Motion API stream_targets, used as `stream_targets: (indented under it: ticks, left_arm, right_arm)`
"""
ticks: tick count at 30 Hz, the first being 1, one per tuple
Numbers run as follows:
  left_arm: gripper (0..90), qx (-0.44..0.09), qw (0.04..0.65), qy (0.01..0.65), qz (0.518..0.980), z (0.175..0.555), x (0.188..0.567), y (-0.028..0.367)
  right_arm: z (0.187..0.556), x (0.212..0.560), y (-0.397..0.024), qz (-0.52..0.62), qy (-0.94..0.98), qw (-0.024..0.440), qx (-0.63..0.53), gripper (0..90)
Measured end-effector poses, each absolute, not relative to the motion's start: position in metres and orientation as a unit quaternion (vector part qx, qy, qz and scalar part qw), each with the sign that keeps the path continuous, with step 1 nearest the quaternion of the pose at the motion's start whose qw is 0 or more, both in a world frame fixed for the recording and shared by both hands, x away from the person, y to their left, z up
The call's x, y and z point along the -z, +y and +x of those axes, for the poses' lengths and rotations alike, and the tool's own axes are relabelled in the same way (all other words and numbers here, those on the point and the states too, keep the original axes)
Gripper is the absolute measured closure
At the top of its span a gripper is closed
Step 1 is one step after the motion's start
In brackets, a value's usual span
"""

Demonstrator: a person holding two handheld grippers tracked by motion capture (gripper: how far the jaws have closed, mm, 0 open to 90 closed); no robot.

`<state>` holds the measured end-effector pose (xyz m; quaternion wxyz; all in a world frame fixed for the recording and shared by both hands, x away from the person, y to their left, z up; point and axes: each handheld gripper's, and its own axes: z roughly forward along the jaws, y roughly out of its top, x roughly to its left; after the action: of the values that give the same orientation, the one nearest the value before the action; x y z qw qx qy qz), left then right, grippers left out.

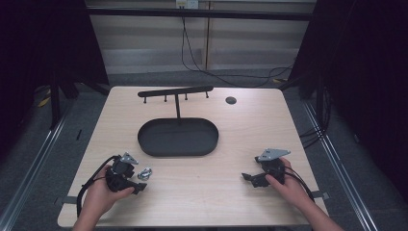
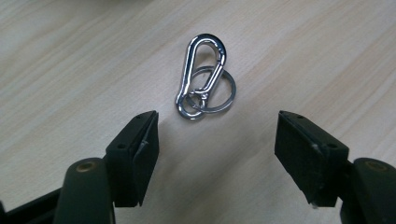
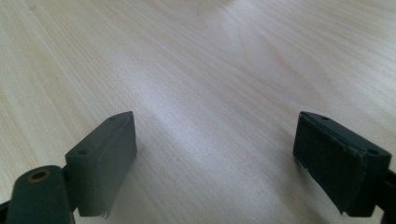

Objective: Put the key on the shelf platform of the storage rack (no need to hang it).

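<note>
A silver carabiner clip with a key ring looped through it point(image 2: 203, 74) lies flat on the pale wooden table point(image 1: 216, 192), near the front left point(image 1: 144, 173). My left gripper point(image 2: 219, 140) hovers just short of it with the jaws open, and the clip sits beyond the tips, not between the pads. In the high view a hand holds the left gripper point(image 1: 136, 176) right beside the clip. My right gripper point(image 3: 215, 149) is open over bare wood with nothing between its pads, held near the table's front right point(image 1: 250, 179).
A black oval tray point(image 1: 144, 144) sits at the table's middle. Behind it stands a black T-shaped rack point(image 1: 175, 91) with several short pegs hanging under its bar. A round black cable hole point(image 1: 231, 100) is at the back right. Cables hang beyond the far edge.
</note>
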<state>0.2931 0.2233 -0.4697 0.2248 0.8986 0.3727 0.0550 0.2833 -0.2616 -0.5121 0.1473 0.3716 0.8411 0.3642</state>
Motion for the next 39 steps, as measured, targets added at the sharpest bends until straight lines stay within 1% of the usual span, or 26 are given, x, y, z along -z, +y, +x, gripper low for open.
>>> stream_targets:
  ticks: [3, 6, 9, 16, 21, 25, 28, 34, 39]
  left_arm:
    - [33.7, -0.048, 0.223, 0.377, 0.898, 0.297, 0.466, 0.221]
    - [35.1, -0.038, 0.208, 0.372, 0.904, 0.301, 0.465, 0.216]
    - [35.4, -0.039, 0.191, 0.372, 0.908, 0.306, 0.463, 0.212]
    - [40.2, -0.042, 0.168, 0.372, 0.912, 0.319, 0.462, 0.203]
    - [43.1, -0.031, 0.152, 0.371, 0.916, 0.325, 0.465, 0.199]
    - [47.1, -0.027, 0.141, 0.367, 0.919, 0.329, 0.467, 0.195]
    - [47.8, -0.029, 0.129, 0.361, 0.923, 0.332, 0.467, 0.191]
    - [56.0, -0.018, 0.121, 0.36, 0.925, 0.334, 0.467, 0.185]
    - [60.8, -0.014, 0.112, 0.361, 0.926, 0.336, 0.466, 0.182]
  right_arm:
    - [0.283, 0.512, -0.262, 0.371, 0.841, 0.147, -0.364, 13.0]
    - [0.283, 0.512, -0.262, 0.371, 0.841, 0.147, -0.364, 13.0]
    - [0.283, 0.512, -0.262, 0.371, 0.841, 0.147, -0.364, 13.0]
    - [0.283, 0.512, -0.262, 0.371, 0.841, 0.147, -0.364, 13.0]
    - [0.283, 0.512, -0.262, 0.371, 0.841, 0.147, -0.364, 13.0]
    - [0.283, 0.512, -0.262, 0.372, 0.841, 0.147, -0.364, 13.0]
    - [0.283, 0.512, -0.262, 0.372, 0.841, 0.147, -0.364, 13.0]
    - [0.283, 0.512, -0.262, 0.371, 0.841, 0.147, -0.364, 13.0]
    - [0.283, 0.512, -0.262, 0.371, 0.842, 0.148, -0.364, 13.0]
